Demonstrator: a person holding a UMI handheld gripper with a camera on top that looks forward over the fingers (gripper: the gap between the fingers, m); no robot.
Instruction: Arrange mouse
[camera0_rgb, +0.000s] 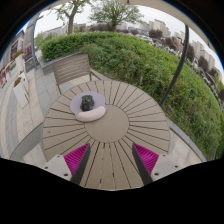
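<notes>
your mouse (87, 102), a small dark one, sits on a pale round mouse pad (90, 109) at about ten o'clock on the round slatted wooden table (120, 125), well beyond your fingertips and a little to their left; your gripper (112, 160) hangs over the table's six o'clock edge with its fingers spread apart, the pink pads (146, 156) facing each other and only bare slats between them. past the table at eleven o'clock stands a slatted chair (70, 68); a green hedge (130, 55) runs behind it.
</notes>
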